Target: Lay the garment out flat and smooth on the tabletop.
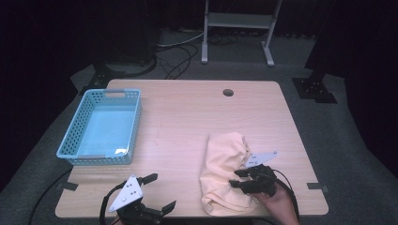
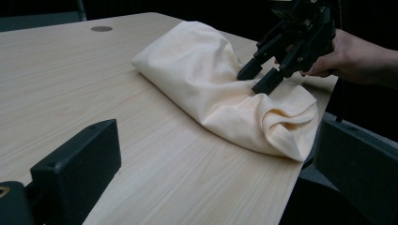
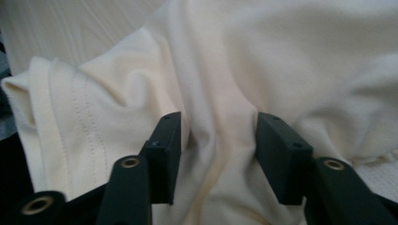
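Working a cream cloth [image 1: 225,171] at the near right of the bench [image 1: 187,122].

Right gripper [image 1: 240,178] sits against the cloth's right side near the bench's near edge, held in a hand [image 1: 277,201]; its jaws stand partly apart with a raised ridge of fabric between them, the tips pressing into the folds, and the pads on either side do not clearly pinch it (the right gripper view shows a gap beside each pad). Cloth lies bunched in a long heap running from mid-bench toward the near edge, a stitched hem showing at its near end. Left gripper [image 1: 157,192] rests at the near left edge, well apart from the cloth, jaws wide open and holding nothing. Far left, a blue basket [image 1: 75,136] stands on the bench.
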A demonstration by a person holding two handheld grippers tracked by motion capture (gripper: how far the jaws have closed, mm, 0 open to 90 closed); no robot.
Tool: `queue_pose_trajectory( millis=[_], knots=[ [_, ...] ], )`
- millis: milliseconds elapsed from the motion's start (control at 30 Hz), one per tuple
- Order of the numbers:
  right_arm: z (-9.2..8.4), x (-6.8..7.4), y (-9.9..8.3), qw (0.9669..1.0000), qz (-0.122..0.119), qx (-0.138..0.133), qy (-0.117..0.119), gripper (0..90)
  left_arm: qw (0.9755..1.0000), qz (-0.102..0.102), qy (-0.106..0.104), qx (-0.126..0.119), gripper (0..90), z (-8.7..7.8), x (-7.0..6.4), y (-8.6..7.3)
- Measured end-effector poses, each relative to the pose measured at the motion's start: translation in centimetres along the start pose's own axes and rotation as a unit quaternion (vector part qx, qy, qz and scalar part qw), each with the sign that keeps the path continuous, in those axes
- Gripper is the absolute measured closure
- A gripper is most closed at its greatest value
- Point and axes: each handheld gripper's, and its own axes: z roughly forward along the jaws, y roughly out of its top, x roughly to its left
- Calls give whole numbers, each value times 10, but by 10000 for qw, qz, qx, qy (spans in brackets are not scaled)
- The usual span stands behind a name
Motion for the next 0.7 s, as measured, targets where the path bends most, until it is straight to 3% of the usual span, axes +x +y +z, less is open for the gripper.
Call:
queue_pose_trajectory(
  millis=[233, 567, 700],
  knots=[
    [-27, 11, -13, 9977, -366, -548, 165, 382, 9996, 195, -207, 46, 5, 17, -1, 9],
    [-47, 18, -38, 9964, -436, -717, 93, 343, 9981, 295, -547, 27, 7, 45, 6, 26],
    [-53, 17, -46, 9961, -411, -777, 46, 328, 9963, 417, -748, 30, 53, 60, 5, 34]
  ],
)
